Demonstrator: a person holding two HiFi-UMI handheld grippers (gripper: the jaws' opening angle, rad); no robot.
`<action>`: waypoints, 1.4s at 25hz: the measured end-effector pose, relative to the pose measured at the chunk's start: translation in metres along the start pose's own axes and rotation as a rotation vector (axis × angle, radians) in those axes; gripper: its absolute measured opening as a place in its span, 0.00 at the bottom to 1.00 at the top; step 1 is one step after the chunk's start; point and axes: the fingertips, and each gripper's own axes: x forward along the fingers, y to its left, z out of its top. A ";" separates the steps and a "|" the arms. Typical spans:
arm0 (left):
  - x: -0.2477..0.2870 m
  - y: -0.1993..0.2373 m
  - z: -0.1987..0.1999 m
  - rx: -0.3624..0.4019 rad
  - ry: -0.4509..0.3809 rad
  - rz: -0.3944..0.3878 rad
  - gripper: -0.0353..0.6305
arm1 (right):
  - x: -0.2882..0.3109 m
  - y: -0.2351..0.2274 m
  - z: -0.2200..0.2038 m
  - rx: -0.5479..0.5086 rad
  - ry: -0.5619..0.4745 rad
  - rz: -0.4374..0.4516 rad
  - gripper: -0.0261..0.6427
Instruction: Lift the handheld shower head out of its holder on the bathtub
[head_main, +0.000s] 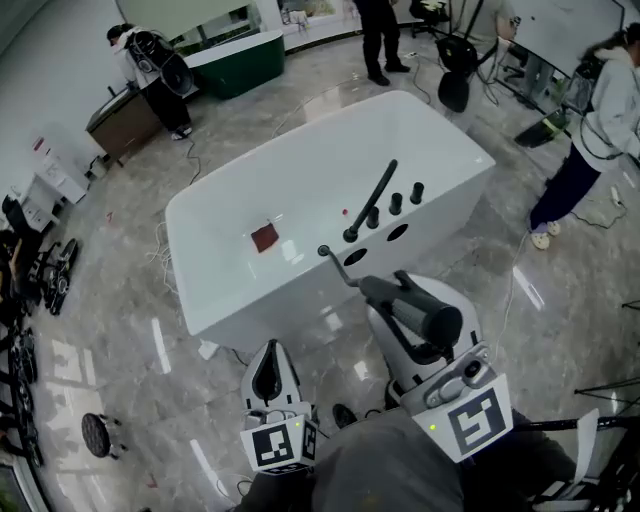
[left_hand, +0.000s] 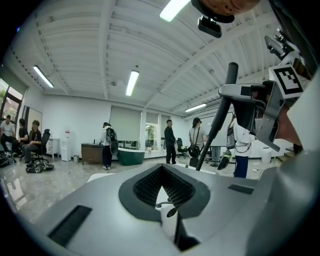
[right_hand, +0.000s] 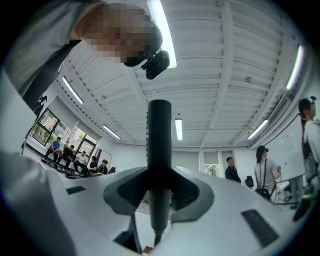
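Note:
The black handheld shower head (head_main: 418, 314) is out of its holder and lies nearly level over the near rim of the white bathtub (head_main: 230, 215). My right gripper (head_main: 405, 305) is shut on its thick handle. Its thin end (head_main: 326, 252) points toward the tub deck. In the right gripper view the handle (right_hand: 160, 150) stands upright between the ribbed pads (right_hand: 187, 192). A dark holder opening (head_main: 355, 257) shows in the deck below. My left gripper (head_main: 270, 372) hangs lower left, apart from the tub, shut on nothing. The left gripper view shows the shower head (left_hand: 220, 115) at upper right.
A long black spout (head_main: 376, 195) and three black knobs (head_main: 395, 203) stand on the tub deck. A red-brown patch (head_main: 265, 237) lies inside the tub. People stand at the right (head_main: 600, 120), back (head_main: 380, 40) and back left (head_main: 150, 70). A green tub (head_main: 235, 60) stands behind.

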 end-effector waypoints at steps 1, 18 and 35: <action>0.000 0.003 0.002 -0.002 0.005 0.011 0.06 | 0.006 -0.001 -0.001 0.015 -0.008 0.000 0.25; -0.028 -0.020 0.055 0.004 0.029 0.023 0.06 | 0.021 -0.016 0.044 0.042 0.150 0.046 0.25; -0.035 -0.047 0.062 -0.005 0.033 -0.021 0.06 | 0.023 -0.010 0.031 0.052 0.166 0.071 0.25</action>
